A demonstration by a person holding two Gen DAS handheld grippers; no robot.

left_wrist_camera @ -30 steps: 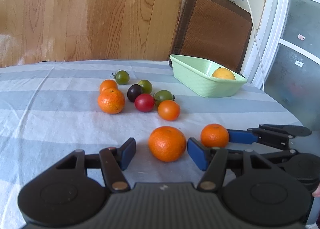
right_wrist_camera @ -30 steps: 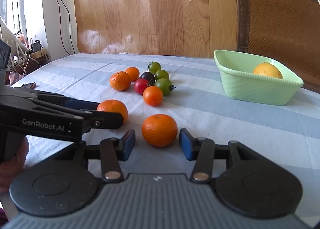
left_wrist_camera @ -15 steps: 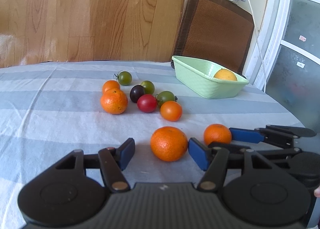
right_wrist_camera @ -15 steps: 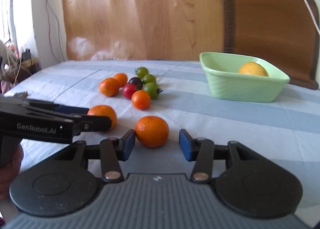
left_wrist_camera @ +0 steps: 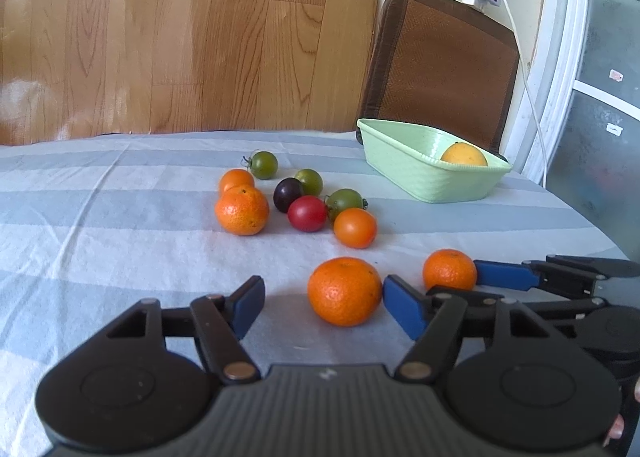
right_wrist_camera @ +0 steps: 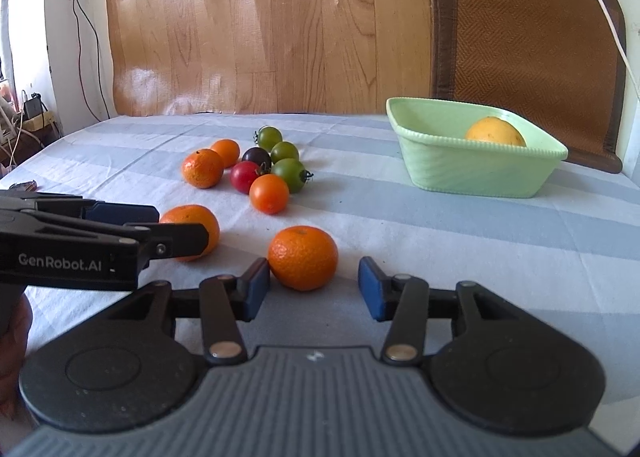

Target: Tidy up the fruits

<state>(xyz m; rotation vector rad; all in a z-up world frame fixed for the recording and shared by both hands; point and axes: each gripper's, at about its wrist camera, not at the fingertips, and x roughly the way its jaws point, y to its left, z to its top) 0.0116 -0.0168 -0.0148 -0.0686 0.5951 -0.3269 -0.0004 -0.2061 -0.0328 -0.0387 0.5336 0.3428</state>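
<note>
A: Left wrist view: left gripper (left_wrist_camera: 323,304) jaws opening around a tangerine (left_wrist_camera: 344,291) on the bench, touching the right pad.

B: Right gripper (right_wrist_camera: 313,288) open around another (right_wrist_camera: 303,257). Either could roll; bowl (right_wrist_camera: 440,165) sits at two o'clock.

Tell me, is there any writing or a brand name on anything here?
"GenRobot.AI": white letters on the side of the left gripper, seen from the right wrist view.
Small tags on the grey panel at the far right: too blurred to read.
Nothing else carries writing.
</note>
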